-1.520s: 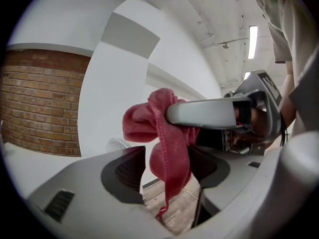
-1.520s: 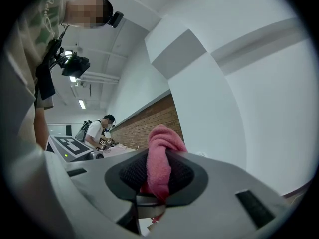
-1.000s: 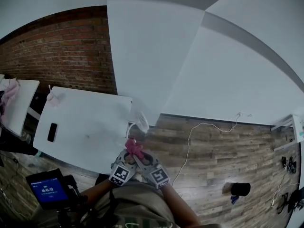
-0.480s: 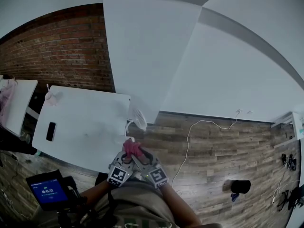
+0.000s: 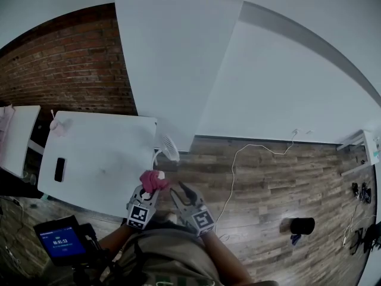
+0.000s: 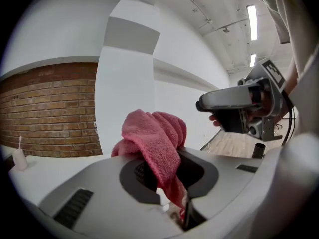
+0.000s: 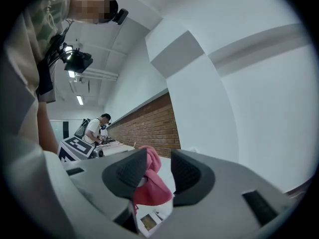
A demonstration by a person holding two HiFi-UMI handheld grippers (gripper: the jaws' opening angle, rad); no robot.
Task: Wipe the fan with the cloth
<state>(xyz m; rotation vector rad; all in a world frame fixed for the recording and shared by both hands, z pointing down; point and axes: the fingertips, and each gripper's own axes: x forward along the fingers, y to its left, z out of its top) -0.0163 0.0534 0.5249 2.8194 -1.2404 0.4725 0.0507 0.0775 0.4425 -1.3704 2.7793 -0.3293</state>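
Note:
A small white fan (image 5: 169, 147) stands at the right edge of the white table (image 5: 101, 154). My left gripper (image 5: 150, 187) is shut on a bunched pink cloth (image 5: 153, 179), just short of the table's near corner and below the fan. In the left gripper view the cloth (image 6: 154, 133) is pinched between the jaws and flops over the left one. My right gripper (image 5: 178, 191) hovers to the right of the cloth, apart from it, its jaws opening with nothing between them. The right gripper view shows the cloth (image 7: 149, 188) beyond its spread fingers (image 7: 130, 169).
A black phone (image 5: 59, 169) lies at the table's left side and a small white object (image 5: 58, 124) at its far left corner. A white cable (image 5: 238, 159) runs over the wood floor, where a black cup (image 5: 302, 225) stands. A person works at a far table (image 7: 94, 128).
Both grippers met at the cloth a second ago. The right one has let go and drawn off to the right; the left one has closed on the cloth and carried it left toward the table.

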